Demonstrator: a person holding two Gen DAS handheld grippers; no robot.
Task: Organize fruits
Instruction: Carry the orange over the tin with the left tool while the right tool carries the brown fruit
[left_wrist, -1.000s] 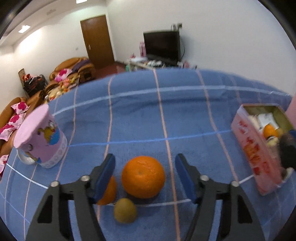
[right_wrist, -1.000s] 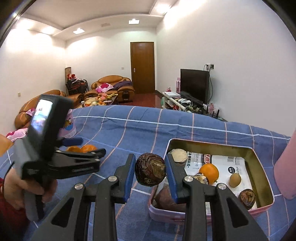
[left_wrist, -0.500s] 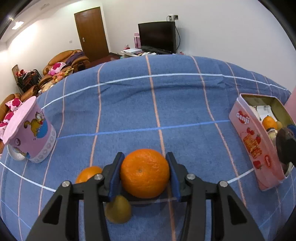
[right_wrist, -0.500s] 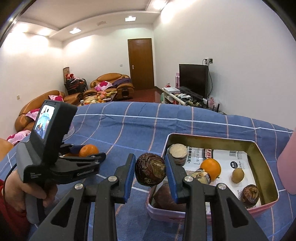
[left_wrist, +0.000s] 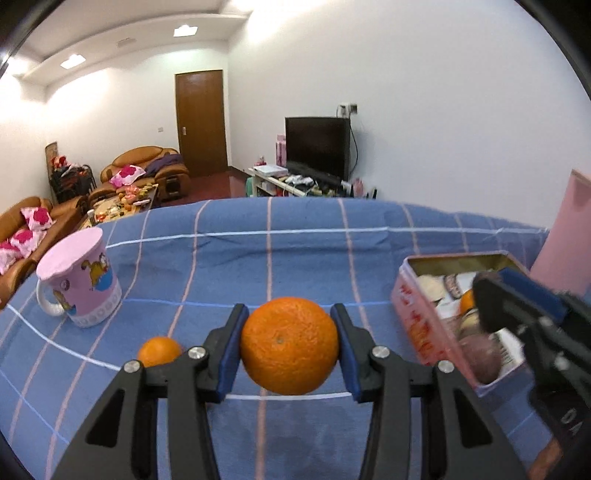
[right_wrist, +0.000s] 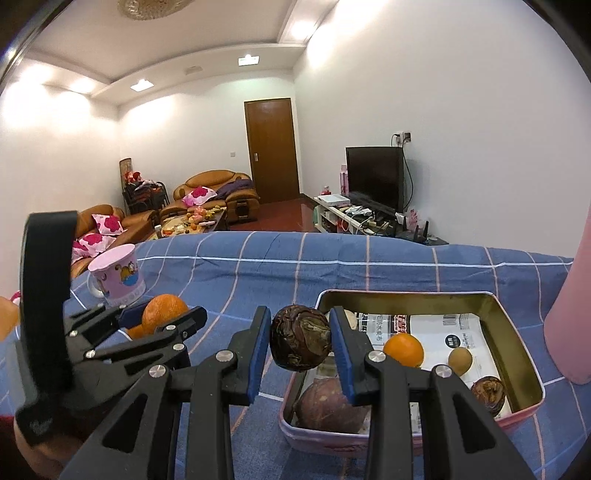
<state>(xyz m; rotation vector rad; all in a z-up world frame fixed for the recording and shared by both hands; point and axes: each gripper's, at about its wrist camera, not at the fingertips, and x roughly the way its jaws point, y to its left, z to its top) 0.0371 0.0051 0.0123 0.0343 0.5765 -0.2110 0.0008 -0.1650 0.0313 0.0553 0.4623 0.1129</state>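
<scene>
Two close wrist views, both over the tin (left_wrist: 413, 314) and bedspread (right_wrist: 258, 266).

I see a large round orange (left_wrist: 290, 345) with pebbled skin, its navel dimple facing my left camera, squeezed between the blue pads of my left gripper (left_wrist: 289, 349) and held clear of the cloth. A smaller orange (left_wrist: 159, 350) lies on the cloth just left of that gripper, behind its left finger. A dark brown, wrinkled round fruit (right_wrist: 300, 338) sits clamped between the pads of my right gripper (right_wrist: 299, 341), over the near left corner of the open pink rectangular tin (right_wrist: 524, 345). Inside the tin, ahead and to the right of that gripper, lie a small orange (right_wrist: 403, 350), a little greenish-brown kiwi-like fruit (right_wrist: 460, 361), another dark wrinkled fruit (right_wrist: 487, 392) and a dull purple round fruit (right_wrist: 325, 408) directly below the held one.
</scene>
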